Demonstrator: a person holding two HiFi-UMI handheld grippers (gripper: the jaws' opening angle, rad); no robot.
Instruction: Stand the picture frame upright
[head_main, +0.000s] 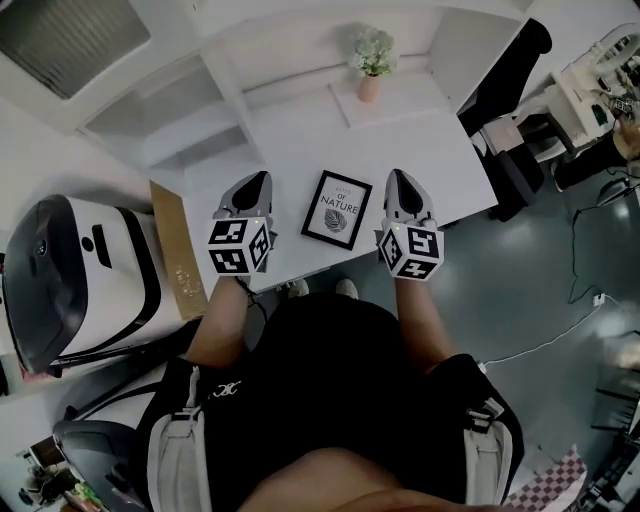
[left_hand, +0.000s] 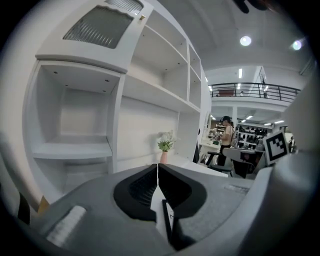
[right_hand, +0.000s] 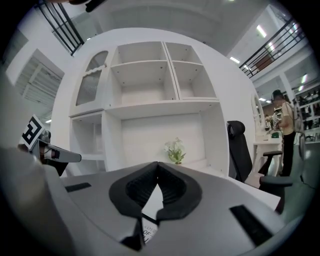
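Two tongs hang over a white surface (head_main: 440, 160), one on each side of the frame (head_main: 337, 209). The frame lies flat, face up, near the front edge and slightly askew. The left tongs (head_main: 257, 182) stand apart from its left side, the right tongs (head_main: 397, 178) just beside its right side, and neither touches it.

Each gripper view shows the jaws pressed together with nothing between them: left tongs (left_hand: 158, 166), right tongs (right_hand: 158, 164). A strip of the frame shows below the tips in both (left_hand: 167, 220) (right_hand: 147, 232).

At the back of the surface rises a white shelf unit (right_hand: 145, 75) with bare compartments. A small plant (head_main: 371, 48) in a pink pot (head_main: 369, 88) stands in front of it. A black chair (head_main: 500, 90) sits at the right end, and a brown cardboard sheet (head_main: 178, 265) leans at the left end. The floor (head_main: 560, 280) is grey, with a white cable (head_main: 540, 345) across it. Far off in the left gripper view a person (left_hand: 227, 135) stands under a railing (left_hand: 250, 90).

The frame's print reads "OF NATURE" above a leaf; the line above is too small to read.
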